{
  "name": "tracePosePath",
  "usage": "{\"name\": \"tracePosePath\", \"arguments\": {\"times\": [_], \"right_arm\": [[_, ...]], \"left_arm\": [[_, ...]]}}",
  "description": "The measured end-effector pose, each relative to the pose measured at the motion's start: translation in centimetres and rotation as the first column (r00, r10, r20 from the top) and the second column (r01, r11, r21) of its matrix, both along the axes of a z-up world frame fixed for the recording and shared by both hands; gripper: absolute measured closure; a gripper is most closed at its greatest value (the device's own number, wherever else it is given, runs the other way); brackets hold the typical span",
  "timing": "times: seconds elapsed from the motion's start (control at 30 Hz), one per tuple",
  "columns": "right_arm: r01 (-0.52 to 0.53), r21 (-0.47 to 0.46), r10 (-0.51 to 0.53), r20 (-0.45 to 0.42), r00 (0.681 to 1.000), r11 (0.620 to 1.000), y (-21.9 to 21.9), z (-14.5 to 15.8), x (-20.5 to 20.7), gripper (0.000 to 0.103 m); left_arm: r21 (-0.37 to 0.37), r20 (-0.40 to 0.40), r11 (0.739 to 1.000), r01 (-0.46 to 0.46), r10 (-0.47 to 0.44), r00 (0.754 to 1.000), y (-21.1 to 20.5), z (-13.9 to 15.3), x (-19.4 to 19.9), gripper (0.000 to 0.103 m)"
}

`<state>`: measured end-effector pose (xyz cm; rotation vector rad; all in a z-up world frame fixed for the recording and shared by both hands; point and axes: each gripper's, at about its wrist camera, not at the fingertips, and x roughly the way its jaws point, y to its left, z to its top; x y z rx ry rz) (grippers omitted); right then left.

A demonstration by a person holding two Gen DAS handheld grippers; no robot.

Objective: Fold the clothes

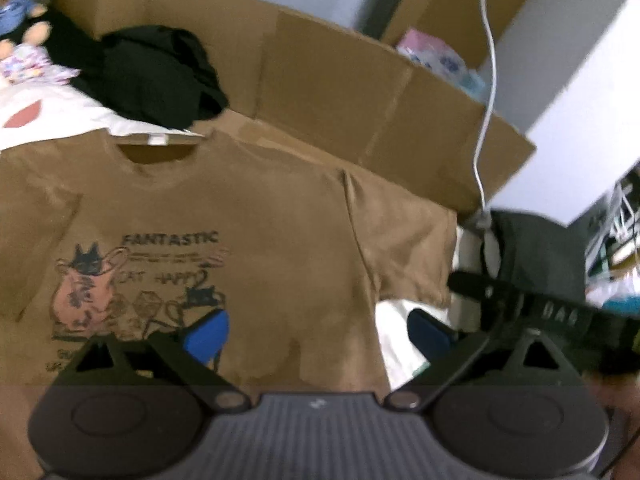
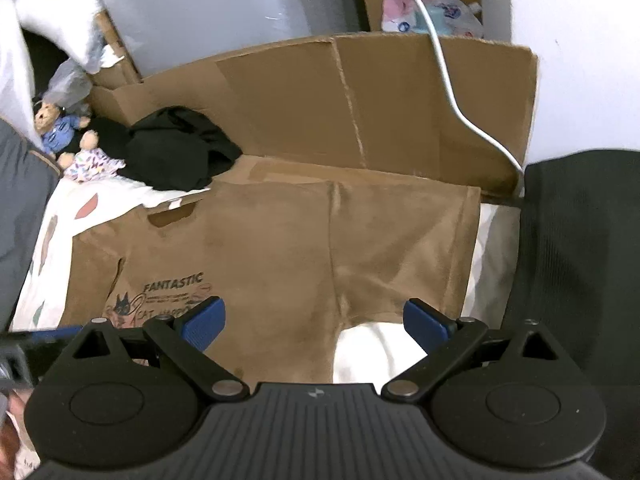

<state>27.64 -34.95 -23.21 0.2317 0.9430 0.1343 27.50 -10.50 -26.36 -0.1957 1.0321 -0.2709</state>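
Brown tee (image 2: 280, 240) lies flat, print up, collar away, on the white sheet (image 2: 490, 248); its right sleeve (image 2: 400, 240) lies just ahead of the right gripper (image 2: 314, 320), nearer than the left gripper (image 1: 318, 332), both spread, empty.

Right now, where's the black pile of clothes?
In both wrist views the black clothes sit upper left, just beyond the brown T-shirt's collar, against the cardboard box, beside the stuffed toys.

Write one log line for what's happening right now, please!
step: reaching | brown T-shirt: flat, print up | left gripper: open, empty | right gripper: open, above the sleeve | black clothes: unfolded
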Motion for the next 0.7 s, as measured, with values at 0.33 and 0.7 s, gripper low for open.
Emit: {"name": "tracePosePath", "arguments": {"times": [0.33, 0.7], "right_arm": [[0.023, -0.004, -0.023, -0.021, 1.0, 1.0, -2.4, -2.9, 0.9, 0.006], [0.169, 0.108, -0.149, -0.175, 0.973, 0.98, -5.2, -7.5, 5.3, 0.036]], "left_arm": [[-0.028, -0.07, 0.992, 0.124, -0.125, 0.99, -2.6, -3.5, 3.5, 0.034], [0.001, -0.173, 0.974, 0.227, -0.223, 0.959, -6.5, -6.9, 8.7, 0.071]]}}
